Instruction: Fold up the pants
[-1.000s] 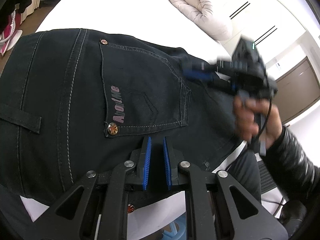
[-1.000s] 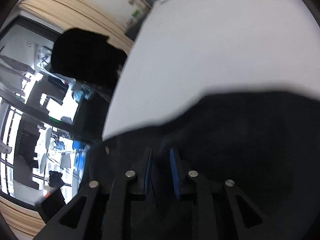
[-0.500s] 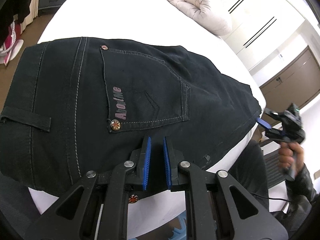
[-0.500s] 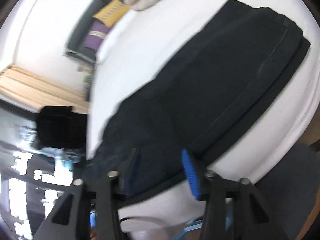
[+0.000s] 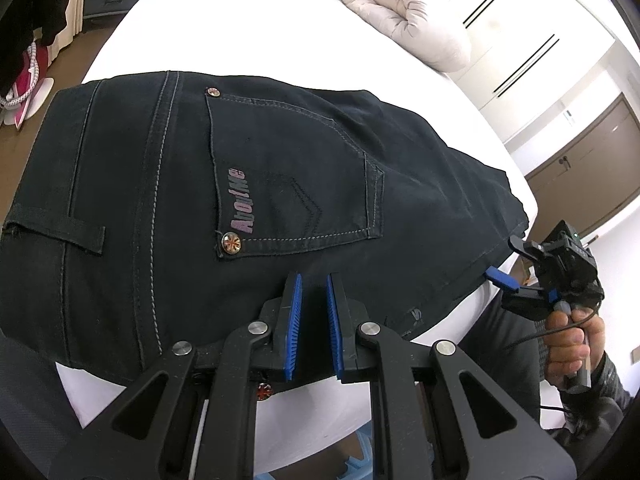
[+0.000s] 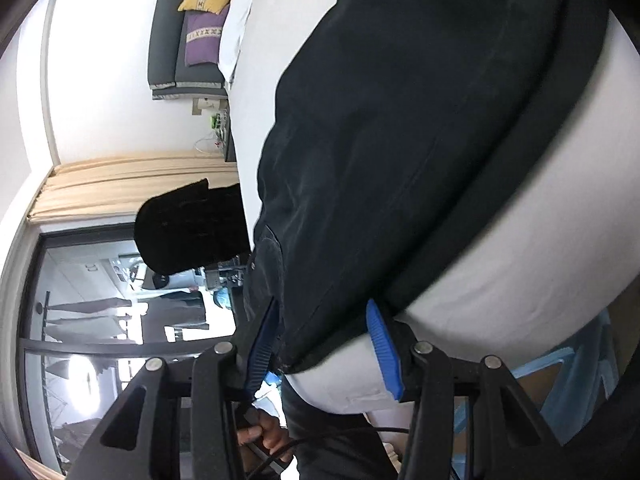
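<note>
Your left gripper (image 5: 312, 320) is clamped on the near edge of the pants (image 5: 280, 184), pinning the waist end flat on the bed (image 5: 240, 40). Your right gripper (image 6: 320, 344) has just been opening and now stands apart around the far end's edge, pads not pressing, set to take it for a fold, I judge. The cloth is dark, heavy denim with pale stitching, a pocket (image 5: 296, 176) and metal rivets.

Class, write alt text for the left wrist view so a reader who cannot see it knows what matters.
Folded black pants lie on a white bed, back pocket up. The left gripper pinches their near edge, while the right gripper, held in a hand, hangs open at the far end. A rolled duvet lies behind.
</note>
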Motion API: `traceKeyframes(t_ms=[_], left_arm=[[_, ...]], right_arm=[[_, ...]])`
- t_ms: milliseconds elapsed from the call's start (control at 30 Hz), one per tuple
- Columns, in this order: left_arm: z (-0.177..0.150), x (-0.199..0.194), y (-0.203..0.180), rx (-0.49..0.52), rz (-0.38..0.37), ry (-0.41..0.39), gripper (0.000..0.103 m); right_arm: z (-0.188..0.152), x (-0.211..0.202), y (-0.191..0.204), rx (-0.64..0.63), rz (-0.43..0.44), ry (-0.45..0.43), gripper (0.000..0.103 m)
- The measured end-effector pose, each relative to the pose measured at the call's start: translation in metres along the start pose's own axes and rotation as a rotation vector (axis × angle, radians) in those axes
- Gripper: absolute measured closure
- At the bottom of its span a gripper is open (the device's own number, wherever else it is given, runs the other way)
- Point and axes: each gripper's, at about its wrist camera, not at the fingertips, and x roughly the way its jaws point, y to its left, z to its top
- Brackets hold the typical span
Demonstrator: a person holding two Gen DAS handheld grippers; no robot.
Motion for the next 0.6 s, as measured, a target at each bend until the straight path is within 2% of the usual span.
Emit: traceKeyframes(t_ms=[133,200,267,300,467,600], left_arm=[[-0.001,-0.002,0.002,0.000,-0.004,0.001,0.091],[-0.001,-0.003,0.002,0.002,-0.002,0.002,0.091],[-0.001,-0.003,0.002,0.005,-0.001,0.003,0.091],[-0.001,-0.002,0.002,0.005,-0.001,0.005,0.091],[-0.001,-0.002,-0.001,0.034,0.016,0.029,0.091],[-0.003,-0.002,0.000,0.041,0.016,0.039,0.091]], right_arm=[[0.000,0.001,-0.019,0.039,0.025,0.015,0.059],[0.004,0.006,-0.022,0.057,0.017,0.021,0.070],[0.005,0.008,-0.028,0.083,0.018,0.026,0.088],[0.005,0.008,-0.030,0.083,0.012,0.027,0.093],[-0.002,-0.005,-0.019,-0.015,-0.059,-0.005,0.098],[-0.011,-0.019,-0.027,-0.023,-0.075,-0.028,0.100]])
